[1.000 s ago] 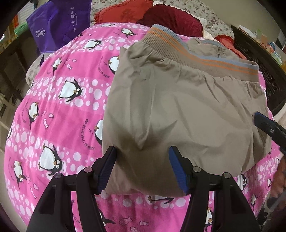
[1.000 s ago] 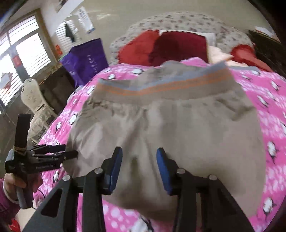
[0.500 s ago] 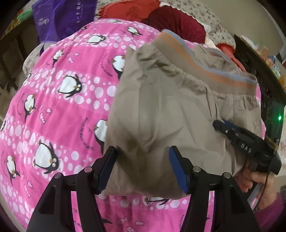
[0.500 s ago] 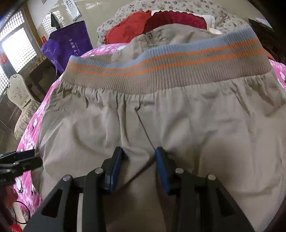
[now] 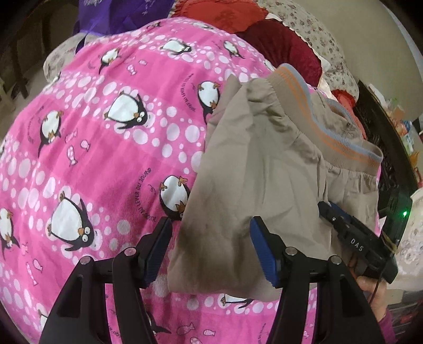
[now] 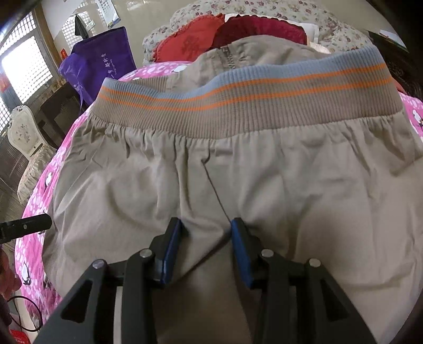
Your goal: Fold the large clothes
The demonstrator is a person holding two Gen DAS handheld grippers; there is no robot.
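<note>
both grippers angled downward, left gripper (image 5: 210, 244) jaws wide apart, right gripper (image 6: 206, 247) jaws narrower

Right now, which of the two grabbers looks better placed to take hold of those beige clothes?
Right, probably. The right gripper sits down on the beige garment, fabric bunched between its pads. The left gripper hangs open over the near edge.

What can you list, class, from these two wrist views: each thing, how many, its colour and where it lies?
khaki garment with ribbed orange-and-grey striped hem: one, folded on the blanket
pink penguin-print fleece blanket: one, covering the bed
red cushions: two, at the bed's head
floral pillow: one, behind the cushions
purple fabric bag: one, beside the bed
white chair: one, near the window
left gripper: black with blue pads, open, over the garment's near edge
right gripper: black with blue pads, open, fabric between its fingers
</note>
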